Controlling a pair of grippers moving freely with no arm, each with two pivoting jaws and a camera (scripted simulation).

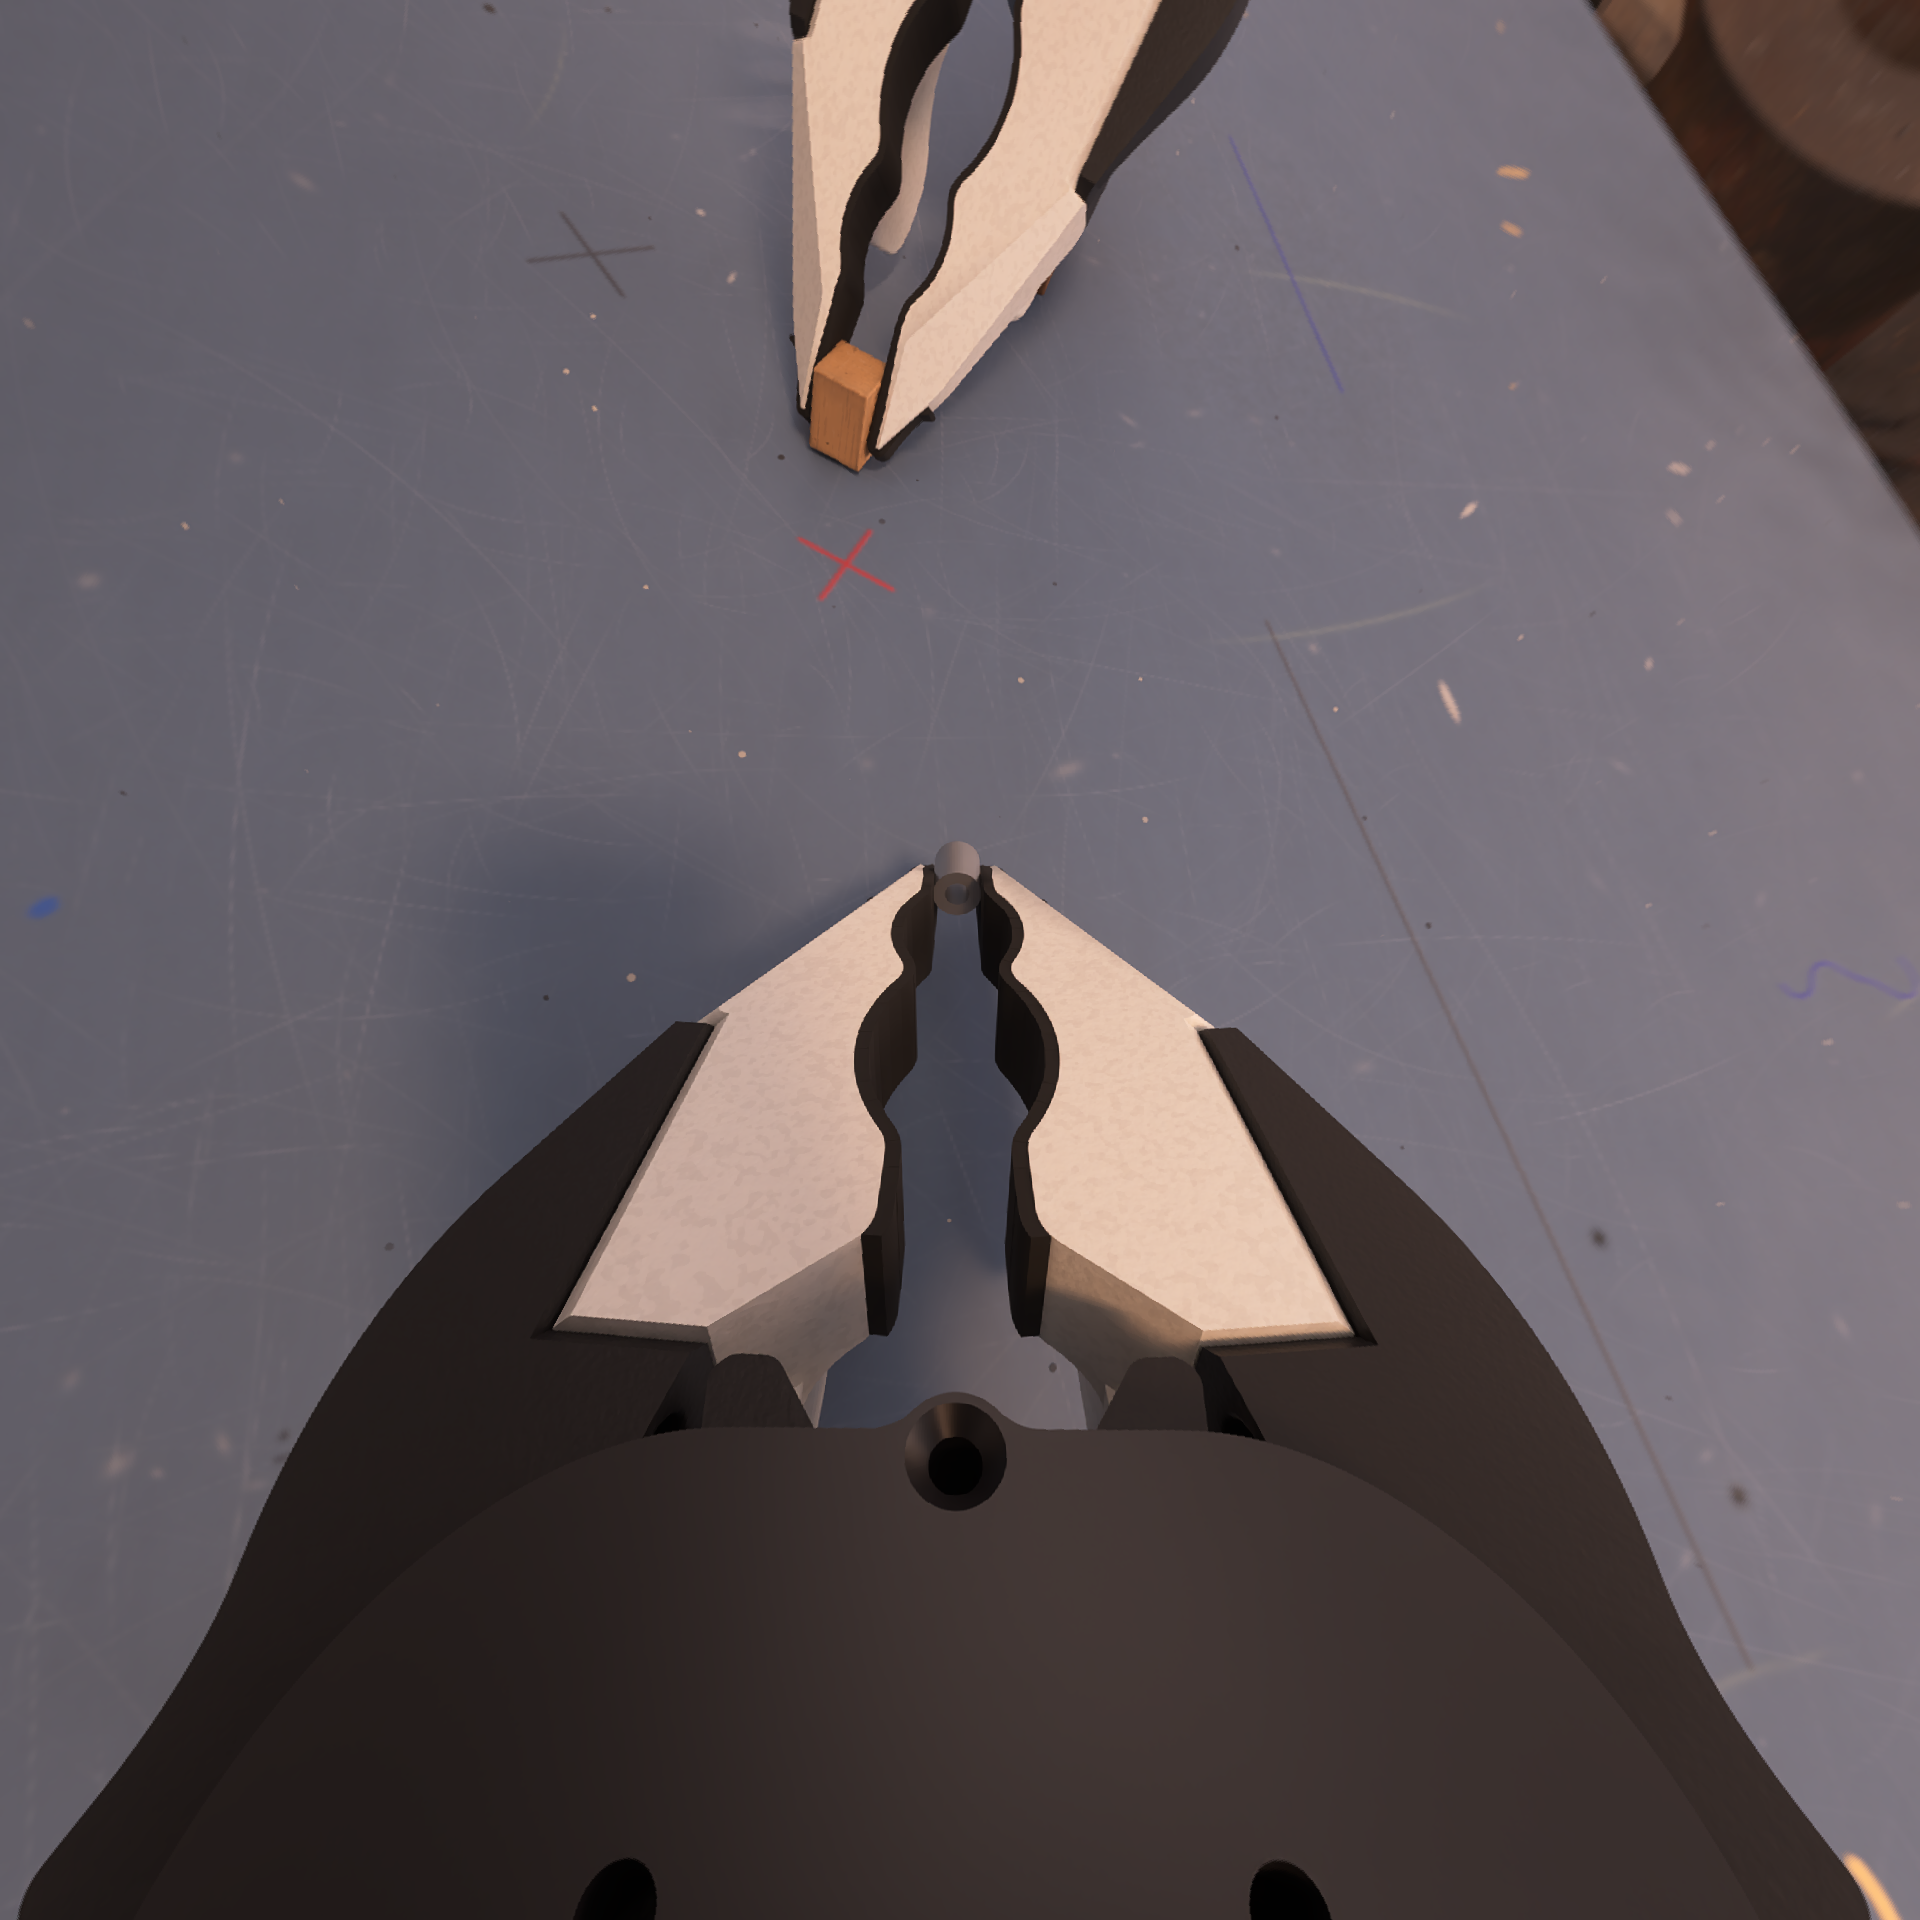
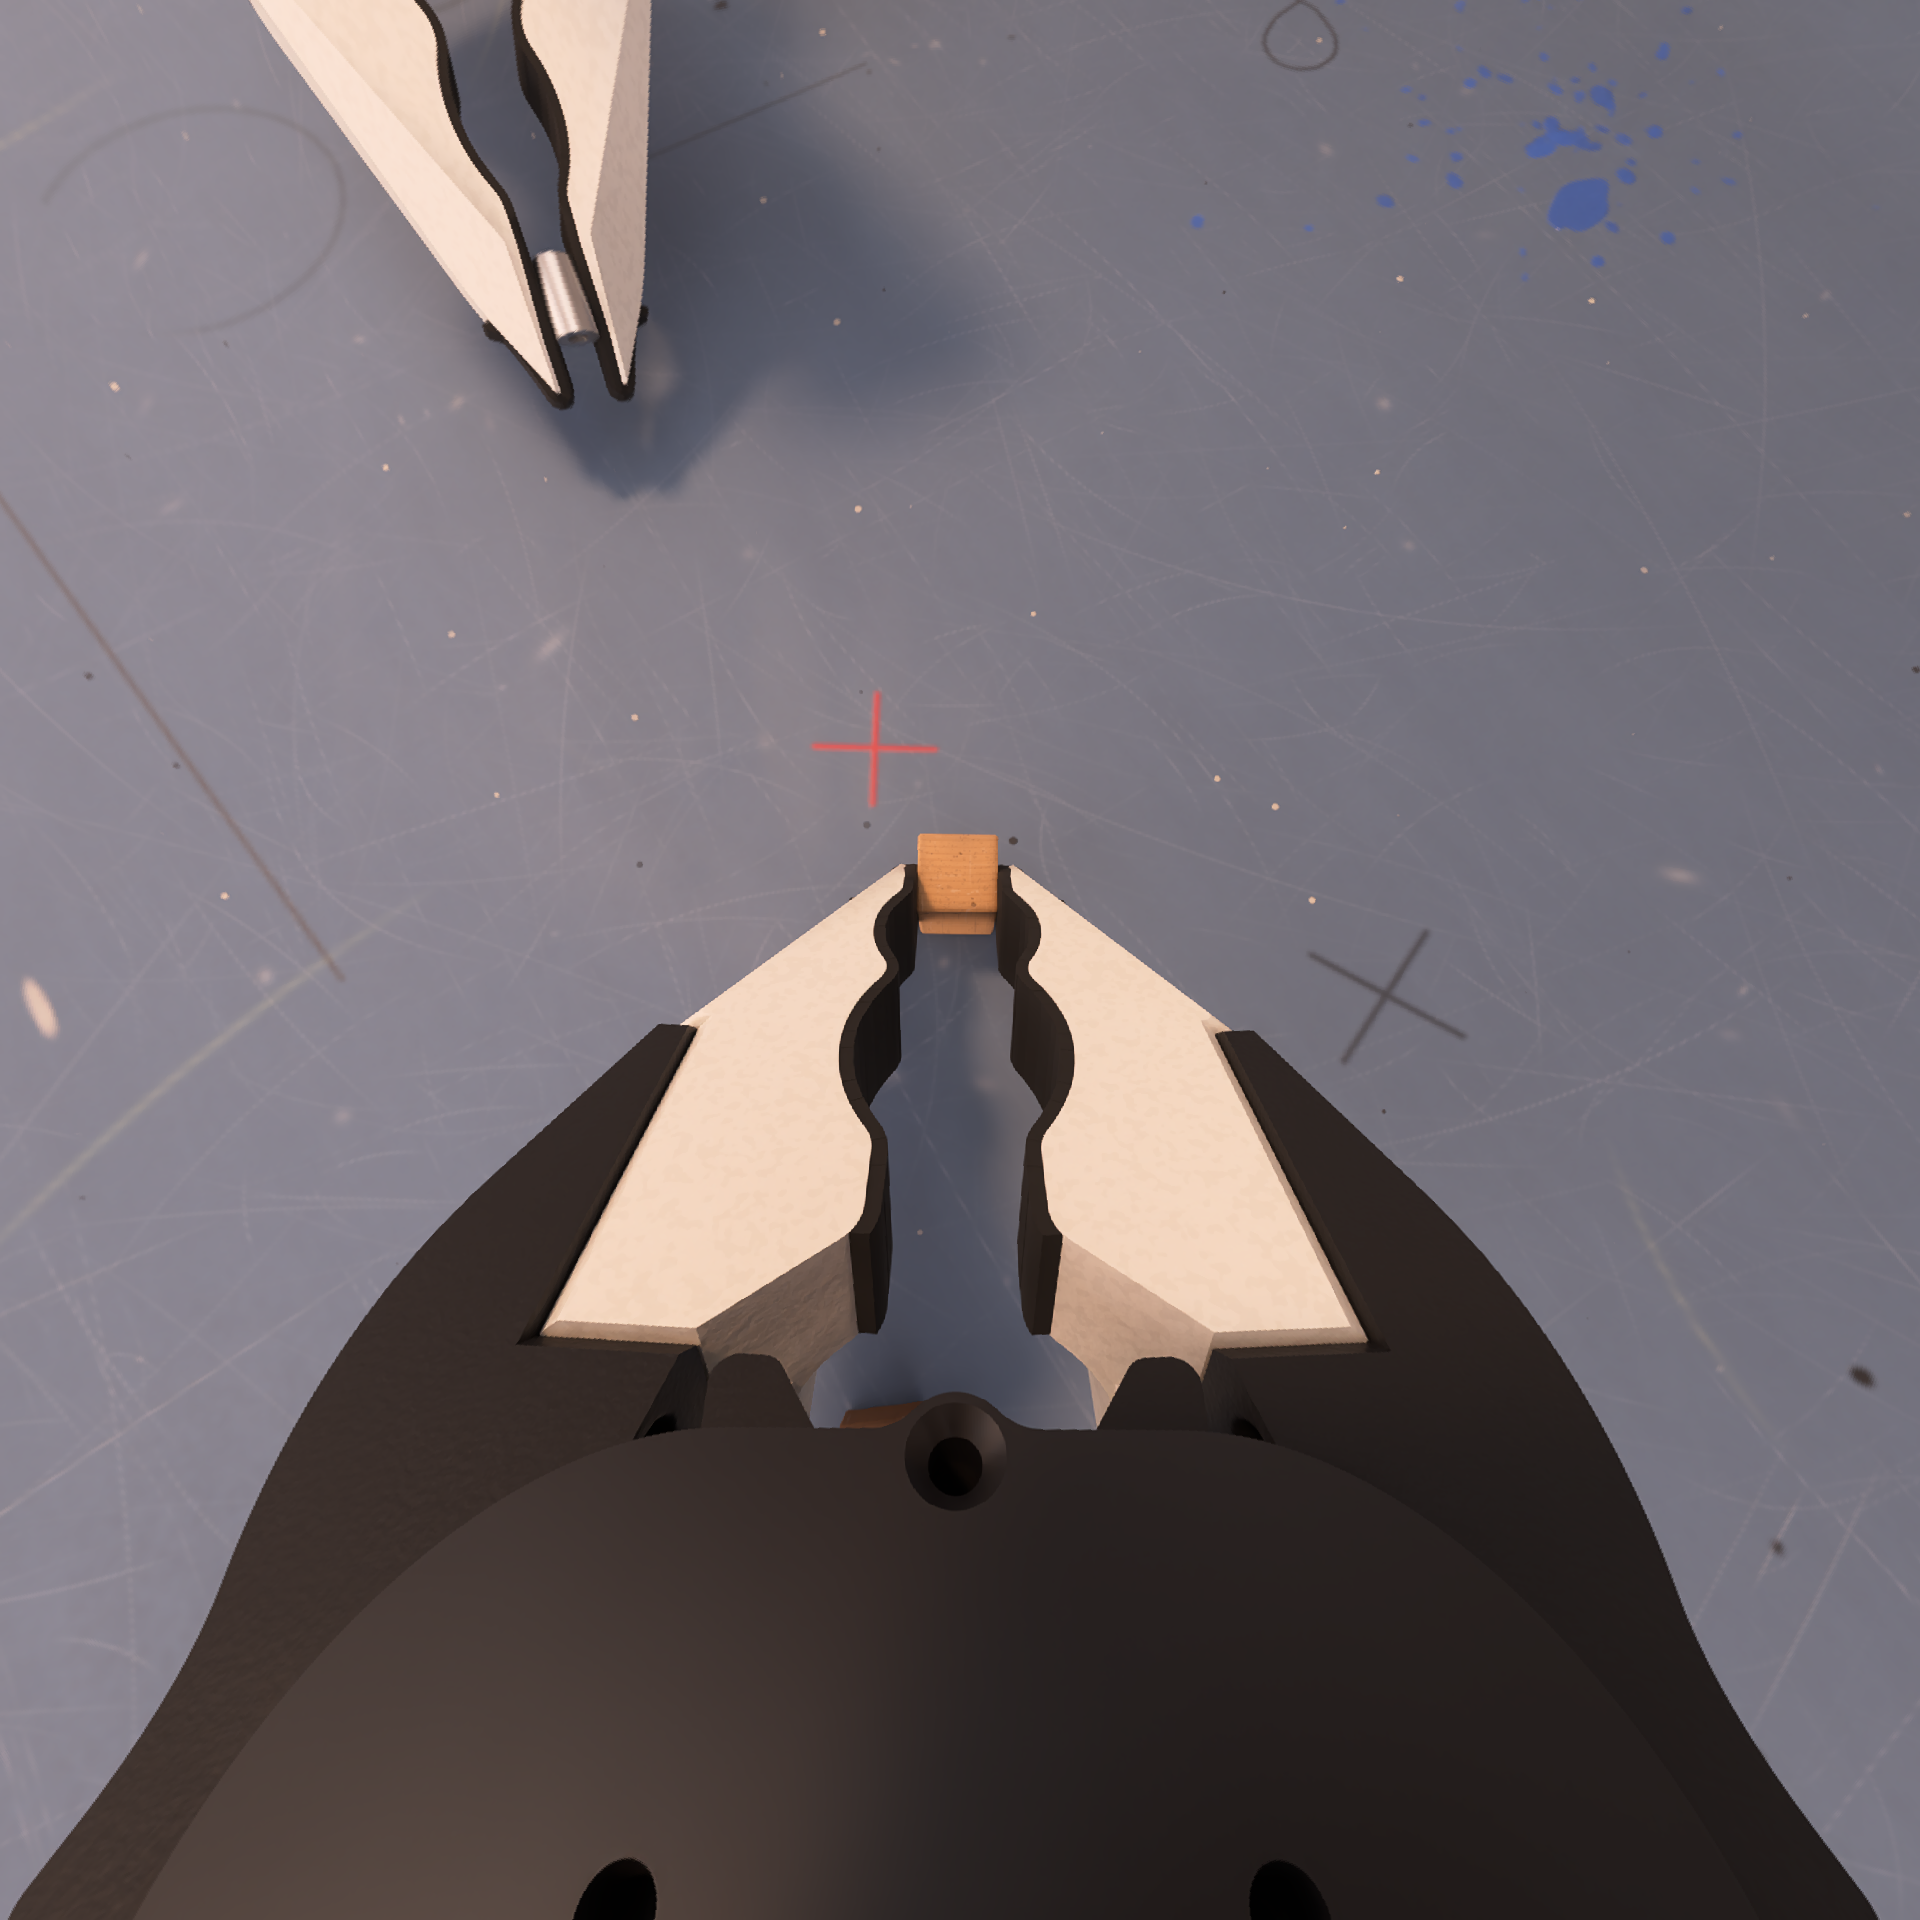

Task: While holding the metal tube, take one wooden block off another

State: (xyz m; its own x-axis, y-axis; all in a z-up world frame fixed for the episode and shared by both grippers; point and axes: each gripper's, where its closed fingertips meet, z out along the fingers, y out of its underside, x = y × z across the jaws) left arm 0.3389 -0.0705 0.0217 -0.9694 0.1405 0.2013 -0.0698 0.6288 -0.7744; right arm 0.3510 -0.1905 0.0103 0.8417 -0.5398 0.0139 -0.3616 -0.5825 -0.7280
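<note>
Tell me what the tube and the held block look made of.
Tube: looks metal, brushed silver-grey with a light sheen, hollow bore showing at its end, held in the left claw. Block: looks wood, matte orange-tan, faint grain, unpainted, in the right claw.

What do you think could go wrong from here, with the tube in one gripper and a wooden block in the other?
1. The metal tube sits only at the very fingertips of the left gripper, so it could slip out.
2. The right gripper likewise pinches the wooden block at its tips; a jolt might drop it near the red cross.
</note>
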